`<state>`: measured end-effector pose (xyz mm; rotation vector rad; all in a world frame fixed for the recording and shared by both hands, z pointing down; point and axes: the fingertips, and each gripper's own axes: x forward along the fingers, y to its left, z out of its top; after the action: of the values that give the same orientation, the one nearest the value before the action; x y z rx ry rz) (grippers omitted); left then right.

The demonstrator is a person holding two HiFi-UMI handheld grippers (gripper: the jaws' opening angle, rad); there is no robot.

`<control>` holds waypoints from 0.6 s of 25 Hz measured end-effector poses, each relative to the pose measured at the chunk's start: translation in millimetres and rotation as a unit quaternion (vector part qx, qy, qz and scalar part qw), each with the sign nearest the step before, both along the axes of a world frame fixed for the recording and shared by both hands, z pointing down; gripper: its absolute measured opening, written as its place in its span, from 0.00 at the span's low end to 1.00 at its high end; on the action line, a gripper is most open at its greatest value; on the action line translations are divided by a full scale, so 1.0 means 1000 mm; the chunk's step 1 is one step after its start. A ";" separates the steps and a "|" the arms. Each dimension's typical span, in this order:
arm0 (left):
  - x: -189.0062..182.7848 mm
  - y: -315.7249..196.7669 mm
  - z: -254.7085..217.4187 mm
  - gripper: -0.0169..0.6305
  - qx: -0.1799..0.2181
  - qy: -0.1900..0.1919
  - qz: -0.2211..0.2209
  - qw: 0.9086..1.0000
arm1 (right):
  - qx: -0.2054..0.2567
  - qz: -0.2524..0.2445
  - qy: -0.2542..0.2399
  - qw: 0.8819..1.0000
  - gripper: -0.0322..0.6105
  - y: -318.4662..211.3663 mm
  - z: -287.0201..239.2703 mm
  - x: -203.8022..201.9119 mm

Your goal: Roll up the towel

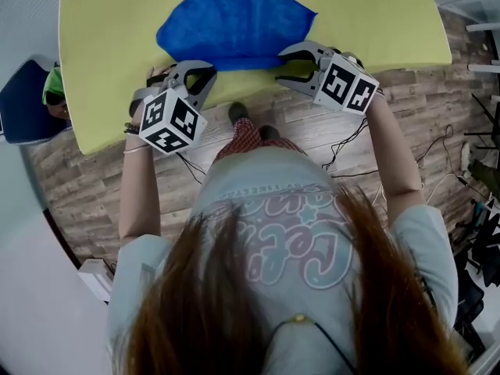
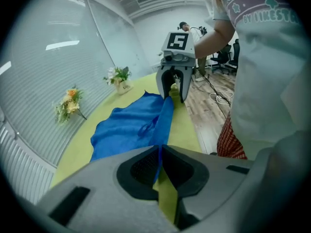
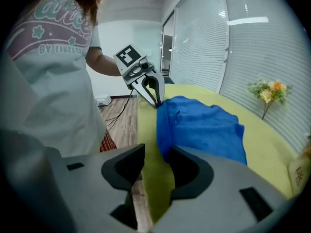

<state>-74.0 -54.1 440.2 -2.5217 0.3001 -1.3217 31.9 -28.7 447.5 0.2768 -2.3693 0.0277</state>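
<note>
Here, a blue towel (image 1: 234, 22) was seen spread, loosely rumpled, on a yellow-green table (image 1: 109, 53), its near edge lying close to the table's rim in the upper middle of the head view. The left hand-held gripper (image 1: 199, 73) was held at the towel's lower-left corner, the right hand-held gripper (image 1: 293, 65) at its lower-right corner, each carried by a person whose arms reached up from the bottom of the frame.

In the left gripper view, the jaws were shown closed together on a thin fold of blue cloth, with the towel's edge stretched from them toward the other hand-held gripper at the frame's upper middle. In the right gripper view, the jaws were shown standing apart, with bare table and a strip of wood floor (image 3: 127, 125) visible in the gap. There the towel's edge was seen just beside the jaw on the frame's right, and no pad was pressed on it.

Two small bunches of flowers (image 2: 70, 101) were pictured farther along the table, well apart from the towel, against a wall of blinds at the left of the left gripper view.
</note>
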 end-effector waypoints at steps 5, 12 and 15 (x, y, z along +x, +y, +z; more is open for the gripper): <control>-0.005 0.000 0.009 0.06 -0.021 -0.002 -0.013 1.000 | -0.030 0.027 -0.011 0.999 0.27 0.012 0.003 0.008; -0.005 -0.001 0.012 0.06 -0.042 0.010 -0.027 0.999 | 0.049 0.073 -0.066 0.994 0.25 -0.001 -0.032 0.013; -0.005 -0.002 0.011 0.06 -0.048 0.014 -0.031 0.998 | 0.067 0.022 -0.078 0.994 0.18 0.017 -0.037 -0.012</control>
<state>-78.7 -56.2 451.0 -2.6322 0.3292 -1.3561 19.8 -11.5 410.3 0.4049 -2.5237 -0.0920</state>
